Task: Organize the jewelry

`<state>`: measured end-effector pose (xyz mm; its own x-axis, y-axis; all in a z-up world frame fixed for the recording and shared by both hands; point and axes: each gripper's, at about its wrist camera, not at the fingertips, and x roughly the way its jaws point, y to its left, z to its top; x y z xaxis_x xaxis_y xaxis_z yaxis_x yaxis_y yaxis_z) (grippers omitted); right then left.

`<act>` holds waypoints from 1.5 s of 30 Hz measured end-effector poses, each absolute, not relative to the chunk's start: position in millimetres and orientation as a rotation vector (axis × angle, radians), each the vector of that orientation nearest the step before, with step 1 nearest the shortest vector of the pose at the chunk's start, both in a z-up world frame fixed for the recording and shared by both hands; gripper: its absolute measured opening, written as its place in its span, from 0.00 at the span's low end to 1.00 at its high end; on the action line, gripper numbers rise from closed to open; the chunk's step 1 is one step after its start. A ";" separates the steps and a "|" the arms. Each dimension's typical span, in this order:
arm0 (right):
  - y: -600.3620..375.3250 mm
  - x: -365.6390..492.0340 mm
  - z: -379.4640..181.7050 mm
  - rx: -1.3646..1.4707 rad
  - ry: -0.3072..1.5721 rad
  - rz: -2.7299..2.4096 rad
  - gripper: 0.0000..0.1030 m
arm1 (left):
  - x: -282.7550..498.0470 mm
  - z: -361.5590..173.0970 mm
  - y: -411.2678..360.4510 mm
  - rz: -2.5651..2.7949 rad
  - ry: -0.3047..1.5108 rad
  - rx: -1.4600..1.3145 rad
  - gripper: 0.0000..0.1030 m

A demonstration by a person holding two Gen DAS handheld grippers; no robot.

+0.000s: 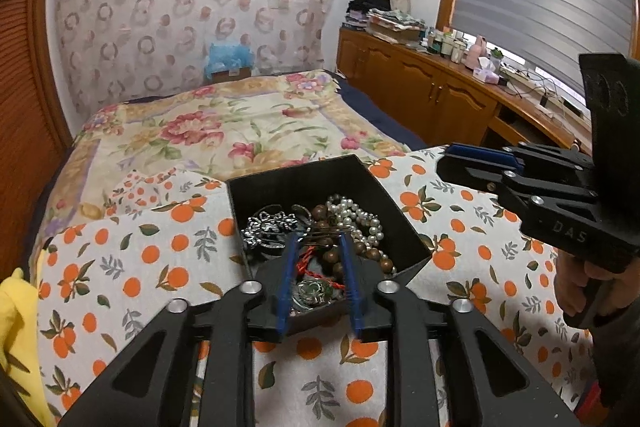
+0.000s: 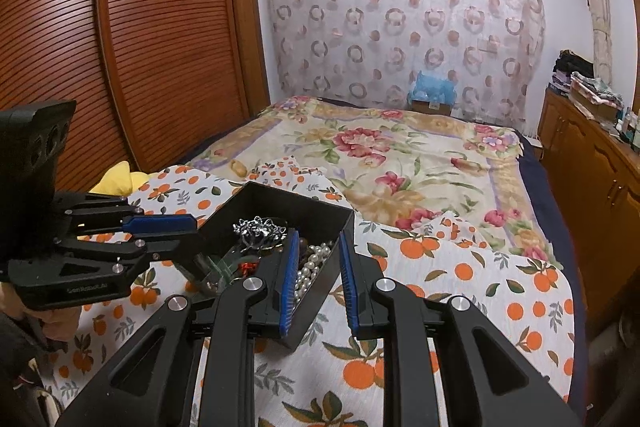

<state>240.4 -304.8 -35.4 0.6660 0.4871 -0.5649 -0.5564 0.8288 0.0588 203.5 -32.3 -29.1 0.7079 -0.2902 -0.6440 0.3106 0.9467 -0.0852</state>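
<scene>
**Jewelry box on bed, both tools spread**

Jewelry sits heaped in an open black box (image 1: 400,227) resting on an orange-print cloth (image 1: 132,267) spread over the near end of the bed (image 1: 240,123). Contents seen from the left wrist view: pearl strand (image 1: 360,219) at right rear, brown bead strand (image 1: 372,255) running down the right side, silver filigree piece (image 1: 268,225) at left rear, red cord (image 1: 306,261) near centre, green-stone piece (image 1: 314,293) at front.

Left tool (image 1: 318,239): fingers spread, tips inside the box just above the pile, nothing pinched between them. A thin wire-like item crosses between the tips; contact cannot be resolved.

Right tool (image 2: 318,237): fingers spread, nothing between the pads. In its own view the left finger overlaps the box interior next to the pearls, the right finger lies outside the box's right wall. In the left wrist view this tool (image 1: 452,157) is seen side-on at the box's right, held in a hand (image 1: 576,283).

Surroundings: floral quilt (image 2: 400,155) beyond the cloth, patterned curtain (image 2: 400,11) behind the bed, wooden cabinets (image 1: 420,87) to the right, yellow item (image 2: 116,179) at the cloth's left edge
</scene>
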 end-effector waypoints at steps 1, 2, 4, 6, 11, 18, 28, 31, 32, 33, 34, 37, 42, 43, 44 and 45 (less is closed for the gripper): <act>-305.6 237.0 -35.0 -0.120 0.599 0.589 0.22 | 202.2 -28.0 -30.9 -0.328 0.706 0.029 0.32; -306.5 235.3 -34.5 -0.118 0.598 0.588 0.22 | 199.5 -26.7 -29.1 -0.321 0.703 0.027 0.32; -308.1 230.1 -34.1 -0.108 0.596 0.585 0.22 | 194.8 -24.6 -26.2 -0.311 0.698 0.025 0.33; -308.9 225.7 -34.3 -0.099 0.599 0.580 0.22 | 188.1 -23.4 -23.3 -0.292 0.691 0.026 0.41; -308.1 208.2 -40.0 -0.084 0.608 0.553 0.23 | 169.6 -21.6 -19.3 -0.246 0.679 0.026 0.69; -310.4 181.6 -45.4 -0.052 0.601 0.490 0.68 | 144.9 -21.5 -10.2 -0.184 0.667 0.021 0.90; -313.3 144.8 -49.0 -0.024 0.584 0.425 0.97 | 111.0 -24.4 -4.0 -0.139 0.674 0.020 0.92; -312.6 137.3 -48.4 -0.016 0.594 0.418 0.97 | 101.6 -21.4 -2.7 -0.135 0.667 0.016 0.92; -312.4 135.2 -47.5 -0.015 0.595 0.408 0.97 | 99.0 -18.1 -1.9 -0.127 0.657 0.015 0.92; -312.5 133.8 -46.2 -0.013 0.591 0.400 0.97 | 96.2 -16.2 -1.2 -0.122 0.648 0.013 0.92; -313.4 129.5 -43.2 -0.008 0.578 0.390 0.97 | 93.2 -13.6 -0.6 -0.119 0.638 0.010 0.92; -316.2 118.3 -33.0 -0.004 0.539 0.377 0.97 | 82.5 -3.3 2.6 -0.118 0.605 -0.008 0.92; -320.5 103.0 -18.9 0.006 0.489 0.362 0.97 | 63.2 14.5 5.8 -0.095 0.543 -0.025 0.92; -321.0 100.3 -16.5 0.007 0.483 0.363 0.97 | 61.2 16.7 5.7 -0.094 0.538 -0.027 0.92; -321.2 98.2 -14.6 0.008 0.477 0.362 0.97 | 59.3 19.3 6.1 -0.092 0.533 -0.028 0.92; -321.6 95.8 -12.7 0.008 0.470 0.359 0.97 | 57.6 20.5 6.0 -0.088 0.531 -0.027 0.92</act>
